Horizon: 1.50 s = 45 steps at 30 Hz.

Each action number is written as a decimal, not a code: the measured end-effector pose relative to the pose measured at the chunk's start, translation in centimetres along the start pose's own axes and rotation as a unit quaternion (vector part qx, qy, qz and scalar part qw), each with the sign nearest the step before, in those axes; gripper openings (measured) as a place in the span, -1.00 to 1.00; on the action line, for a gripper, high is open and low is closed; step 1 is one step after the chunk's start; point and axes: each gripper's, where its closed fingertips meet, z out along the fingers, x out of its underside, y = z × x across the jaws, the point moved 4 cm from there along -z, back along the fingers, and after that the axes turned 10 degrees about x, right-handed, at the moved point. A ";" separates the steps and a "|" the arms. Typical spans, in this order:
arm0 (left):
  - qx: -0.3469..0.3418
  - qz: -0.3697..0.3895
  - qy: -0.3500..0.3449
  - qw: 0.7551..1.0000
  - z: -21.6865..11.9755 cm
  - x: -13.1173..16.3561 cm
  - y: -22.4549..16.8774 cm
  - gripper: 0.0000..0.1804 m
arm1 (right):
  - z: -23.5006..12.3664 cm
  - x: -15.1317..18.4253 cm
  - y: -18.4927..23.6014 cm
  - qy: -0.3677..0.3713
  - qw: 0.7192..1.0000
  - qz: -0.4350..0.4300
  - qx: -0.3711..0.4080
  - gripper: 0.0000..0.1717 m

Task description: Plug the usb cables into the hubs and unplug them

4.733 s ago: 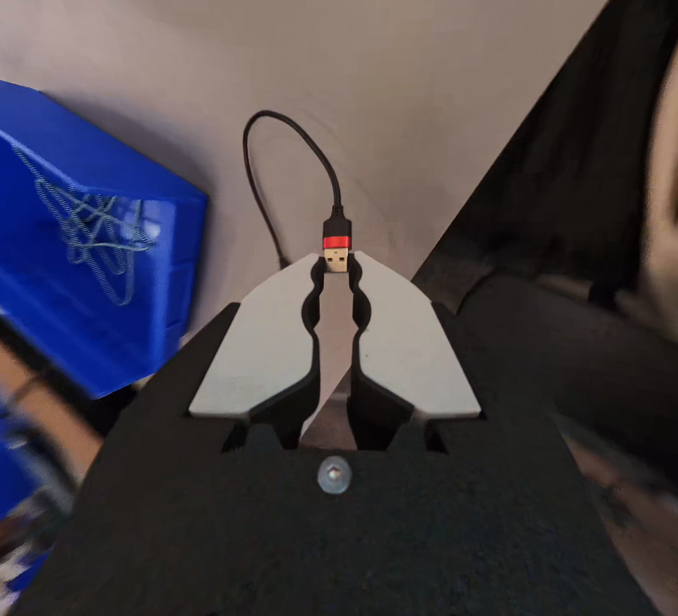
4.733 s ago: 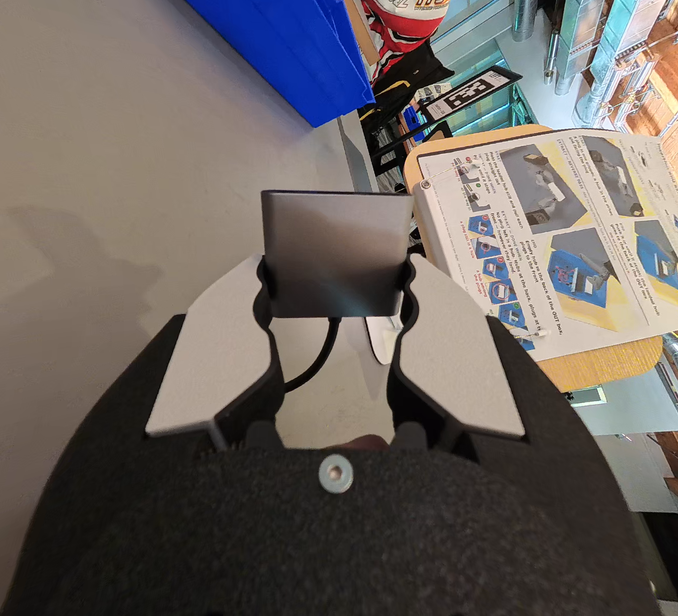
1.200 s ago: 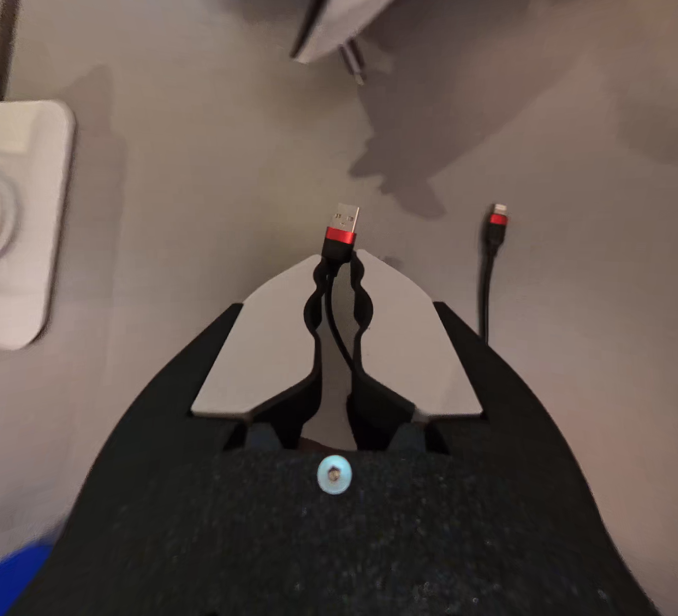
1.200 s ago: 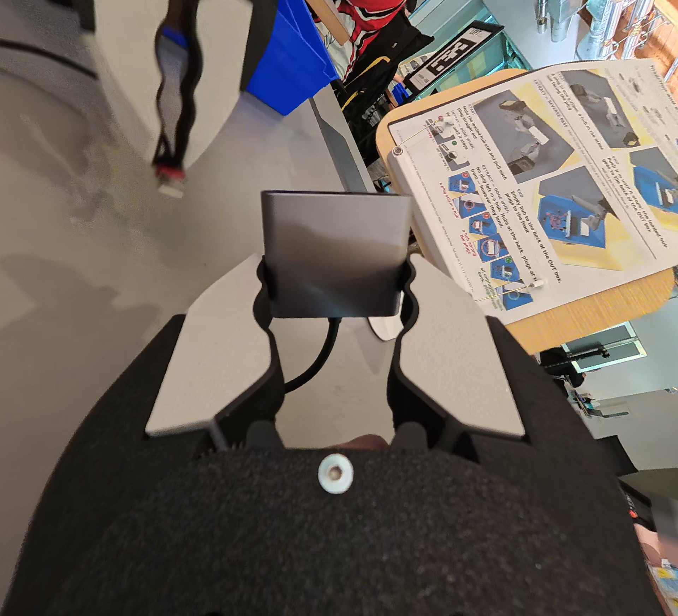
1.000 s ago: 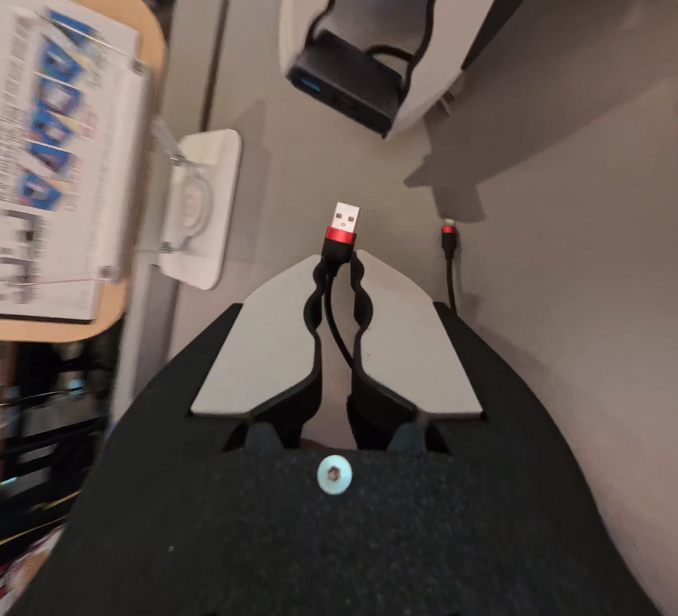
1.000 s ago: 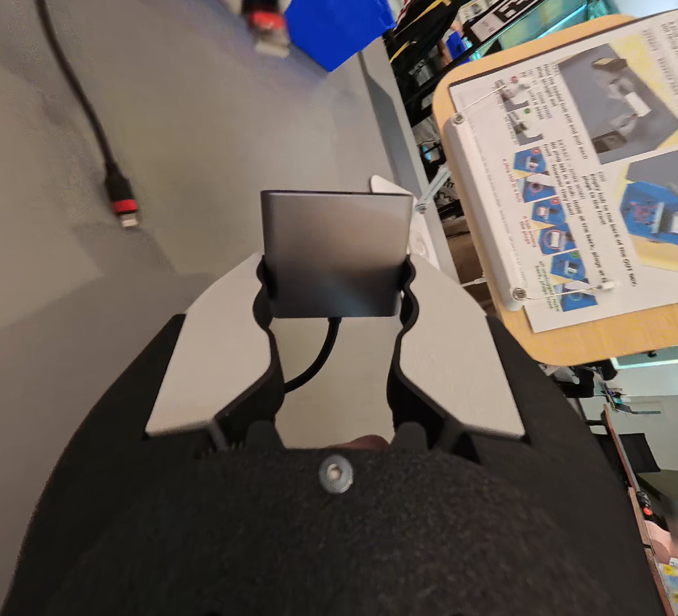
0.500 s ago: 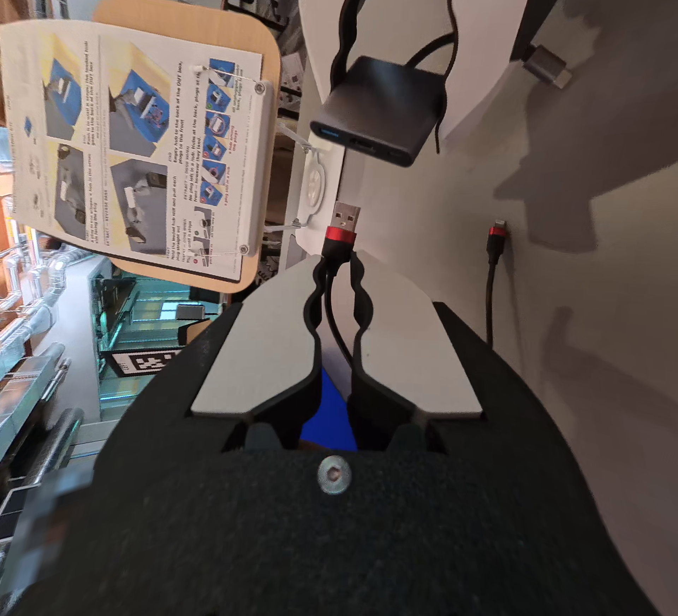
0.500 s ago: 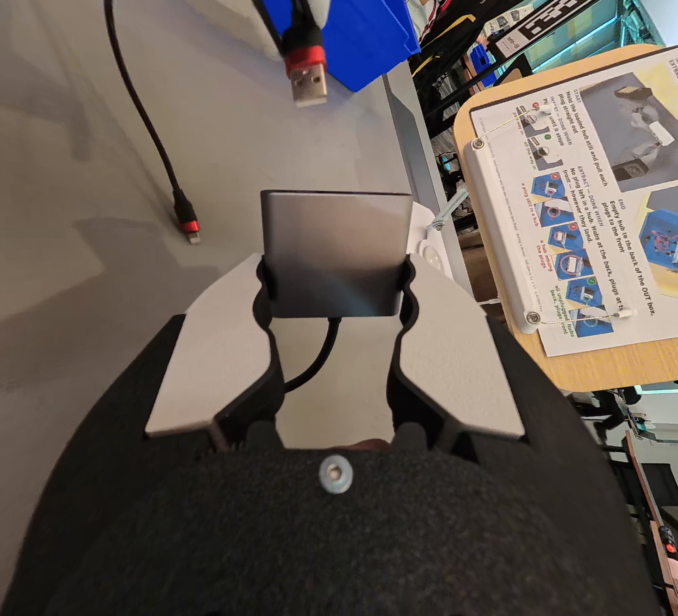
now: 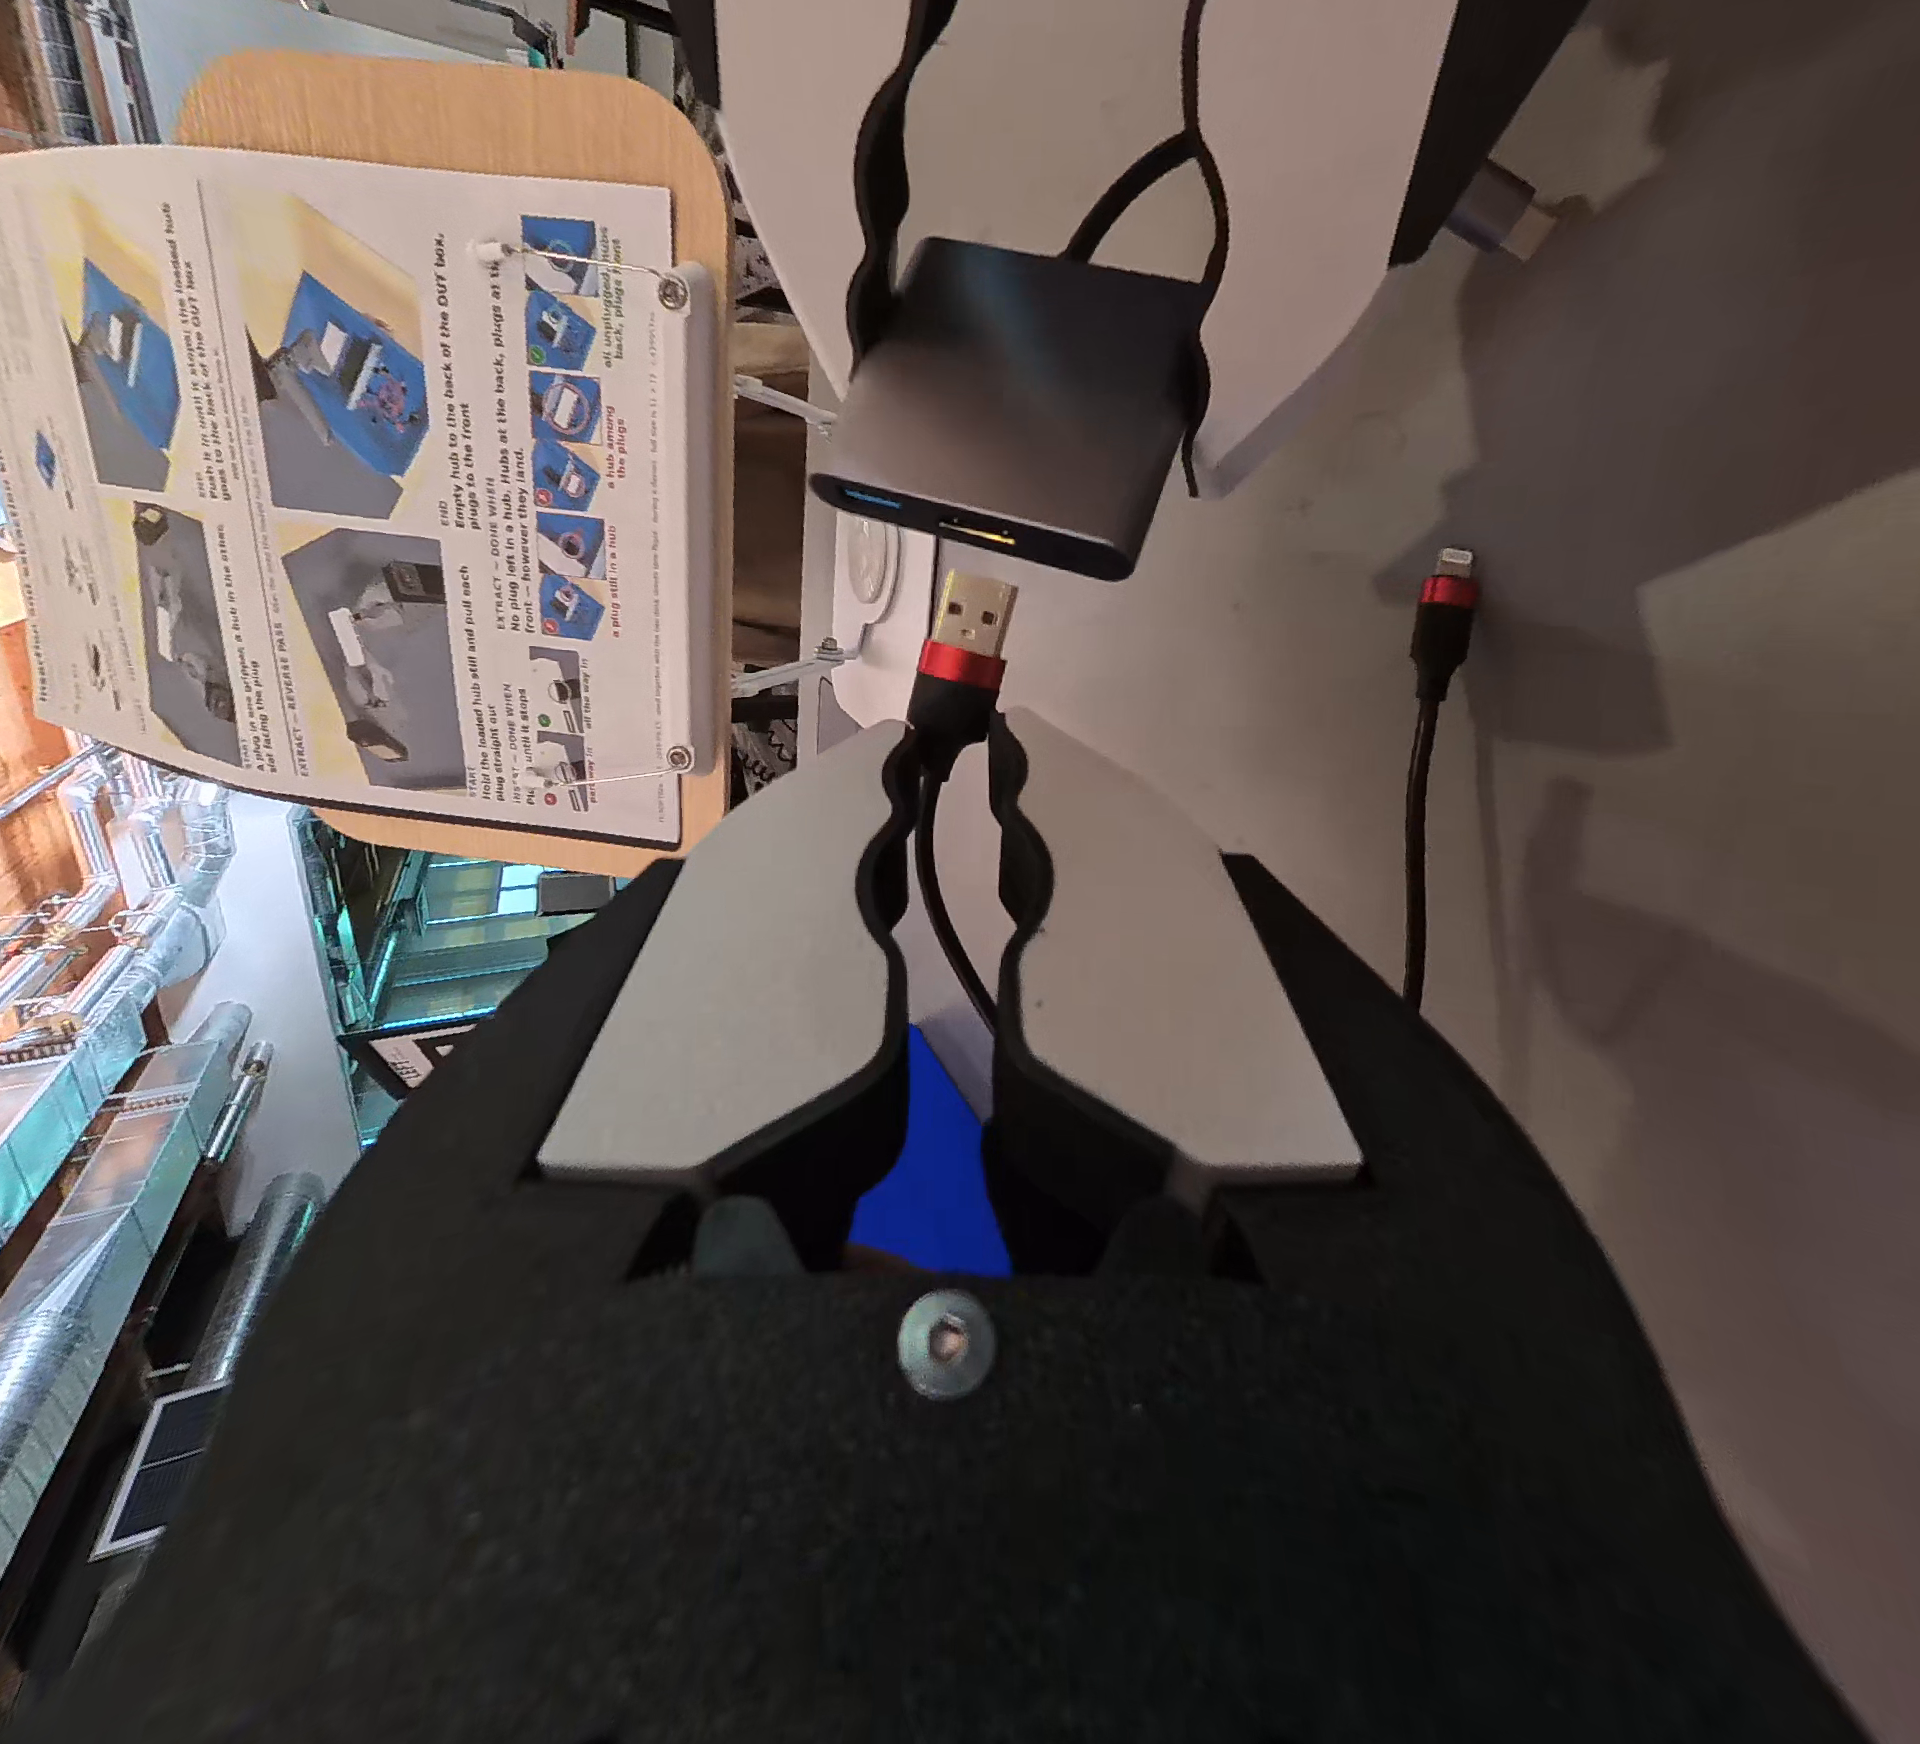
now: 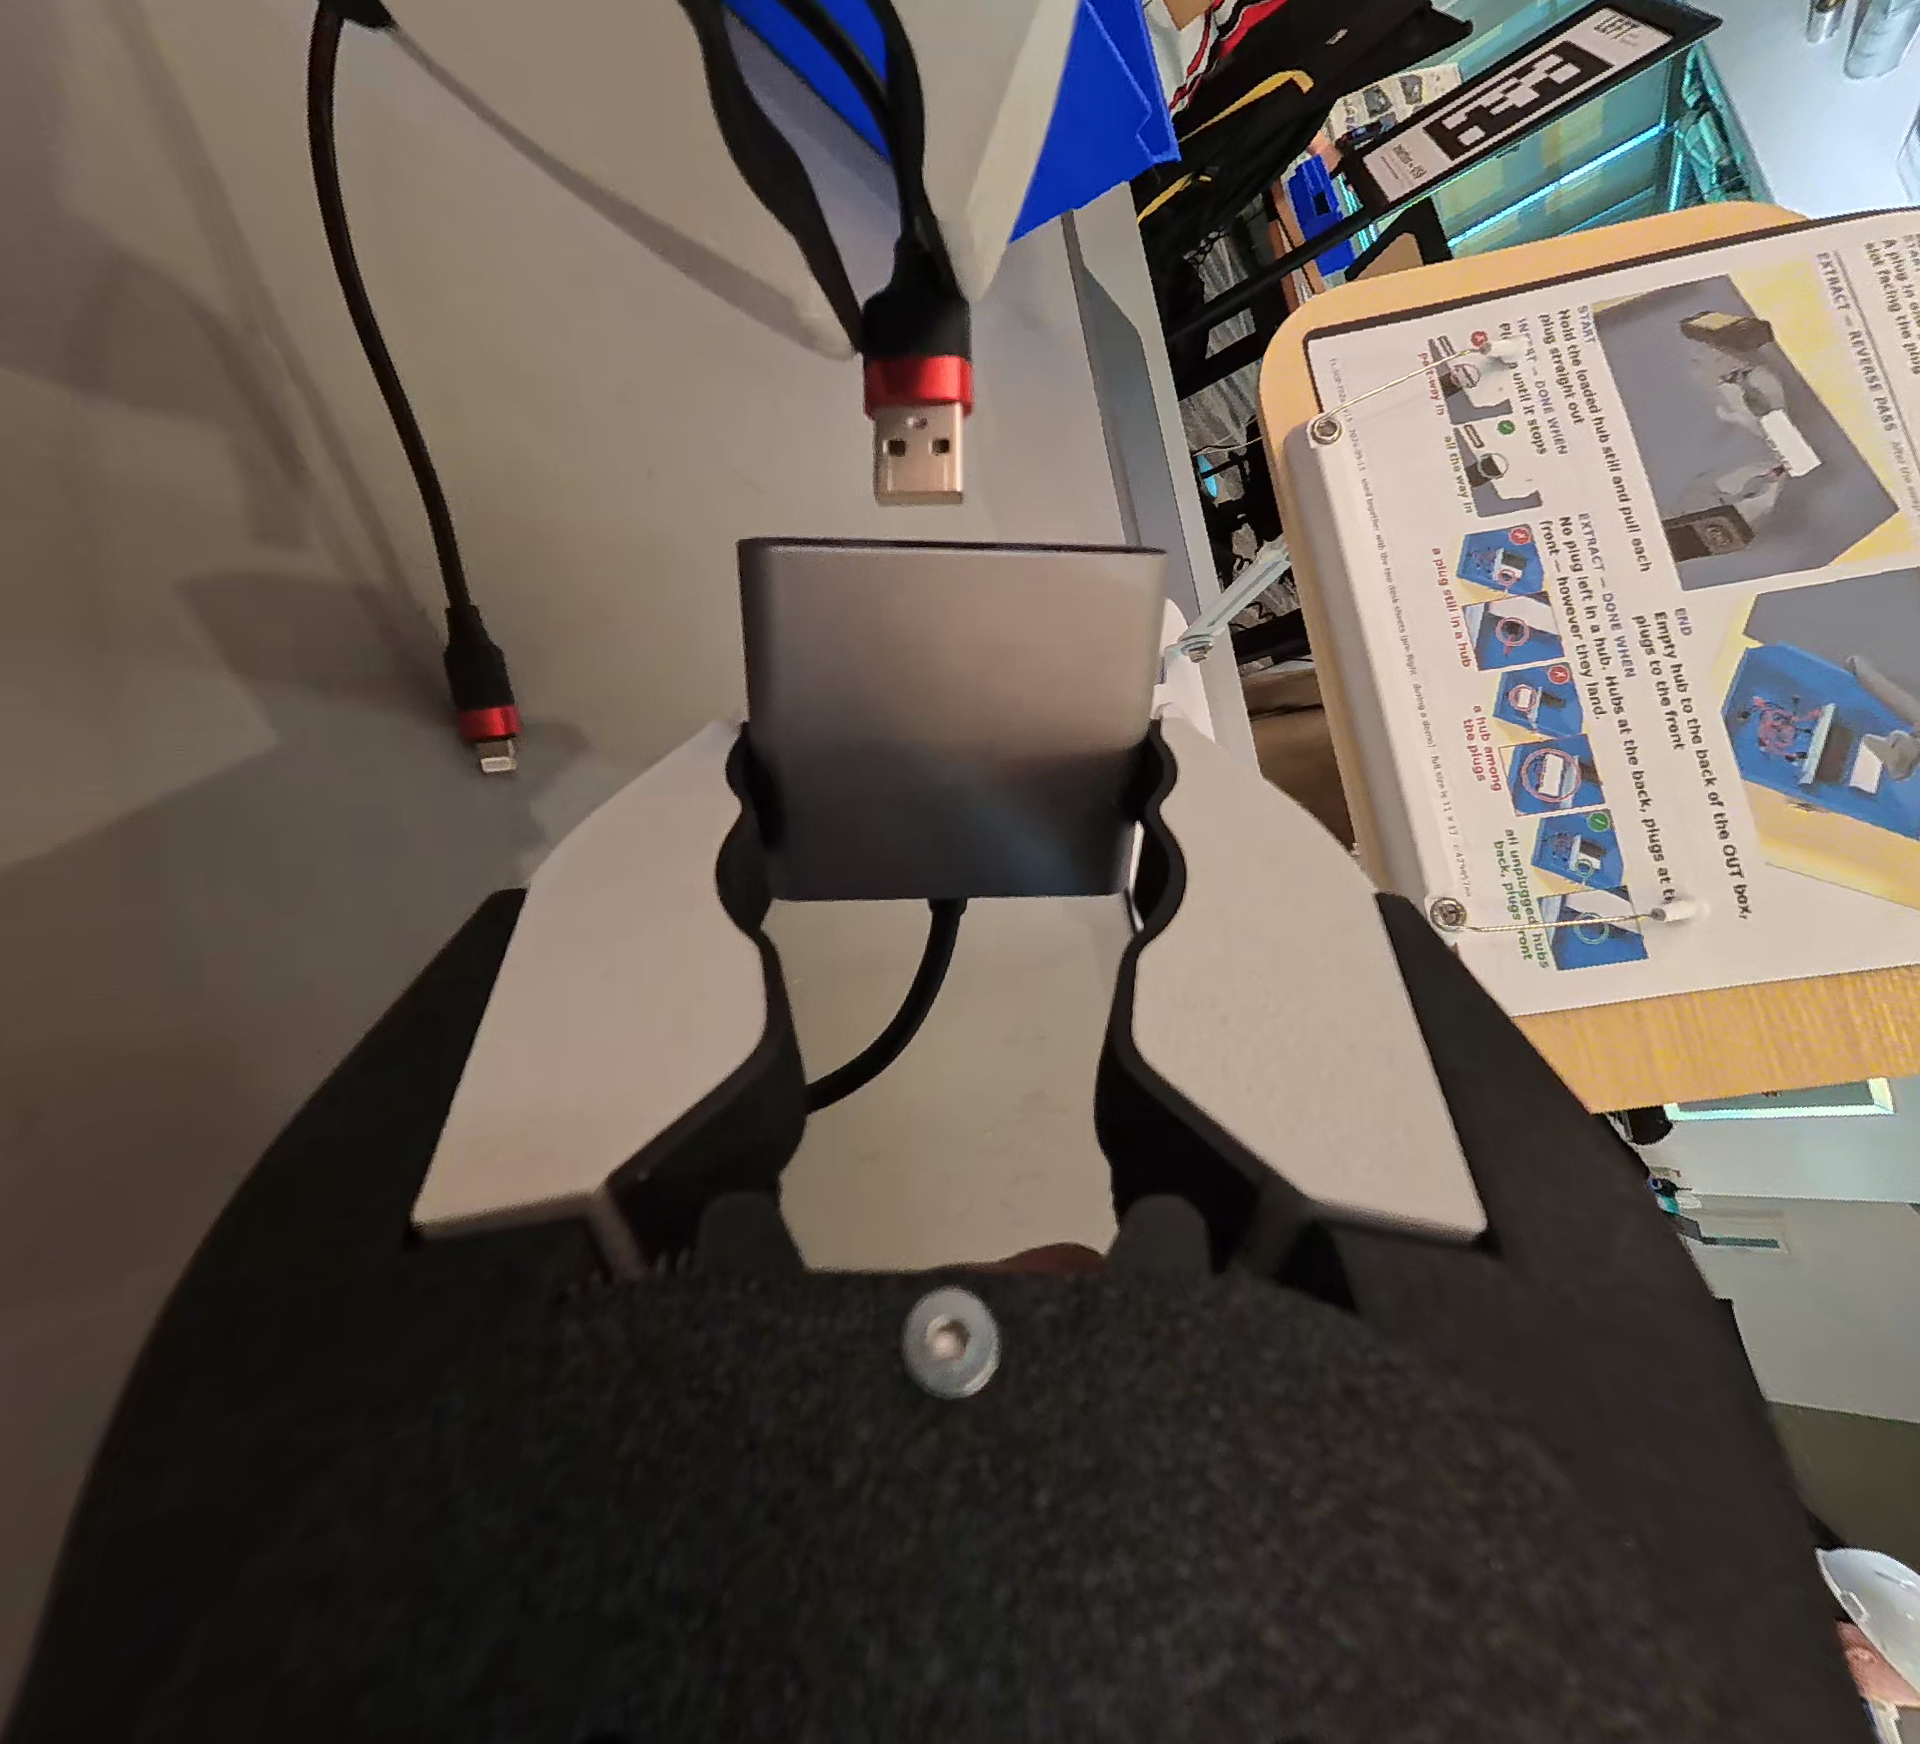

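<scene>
I log one dark grey hub point(image 10: 951, 718), flat, ports facing a red-collared black USB plug point(image 9: 964, 629) just short of them. The cable's other red-collared end point(image 9: 1446, 593) lies on the bench point(image 10: 208, 863).

The hub point(image 10: 951, 707) has a smooth, satin dark-grey metal shell. The USB plug point(image 9: 971, 608) is shiny metal with a glossy red collar. The counter point(image 10: 208, 863) looks matt grey.

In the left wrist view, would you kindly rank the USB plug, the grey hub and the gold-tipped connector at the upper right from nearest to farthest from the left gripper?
1. USB plug: clamped in the left gripper fingers, pointing forward.
2. Grey hub: just beyond the plug's tip, held by the right gripper.
3. Gold-tipped connector: farthest, upper right, partly behind the right gripper.
</scene>
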 end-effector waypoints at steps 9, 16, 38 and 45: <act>0.014 -0.025 -0.023 0.999 0.1 0.1 1.4 -0.87 | 0.2 0.5 0.2 0.016 0.999 -0.043 0.016 -0.20; 0.035 -0.036 -0.018 0.999 0.9 -0.1 1.4 -0.87 | 0.2 0.0 0.6 0.020 0.995 -0.087 0.034 -0.20; 0.102 -0.079 -0.020 0.991 0.9 -0.8 0.9 -0.87 | 0.7 0.8 0.6 0.065 0.987 -0.136 0.059 -0.20; 0.107 -0.104 -0.036 0.988 1.2 -0.9 1.1 -0.88 | 0.6 0.2 0.8 0.050 0.990 -0.125 0.051 -0.22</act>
